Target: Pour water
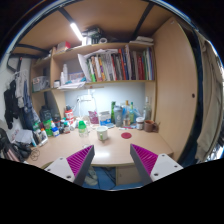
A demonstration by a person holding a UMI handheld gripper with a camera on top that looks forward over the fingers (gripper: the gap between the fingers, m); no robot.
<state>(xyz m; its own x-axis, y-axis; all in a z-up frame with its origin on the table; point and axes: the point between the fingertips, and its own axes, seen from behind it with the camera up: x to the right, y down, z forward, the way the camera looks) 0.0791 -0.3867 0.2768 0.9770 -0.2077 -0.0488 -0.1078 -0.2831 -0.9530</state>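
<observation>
Wooden shelving point(118, 62) full of books rises behind a pale desk point(112, 148), lit by a strip lamp overhead. Bottles and jars crowd the desk's far edge; a small cup point(102, 132) stands near the middle, and what may be a clear water bottle point(129, 112) stands further back, though I cannot be sure at this range. The gripper point(113, 162) hovers well short of them all, fingers spread apart with nothing between the pink pads point(78, 160). By my reading the task has barely begun: nothing is grasped, and reaching, lifting and pouring all remain.
</observation>
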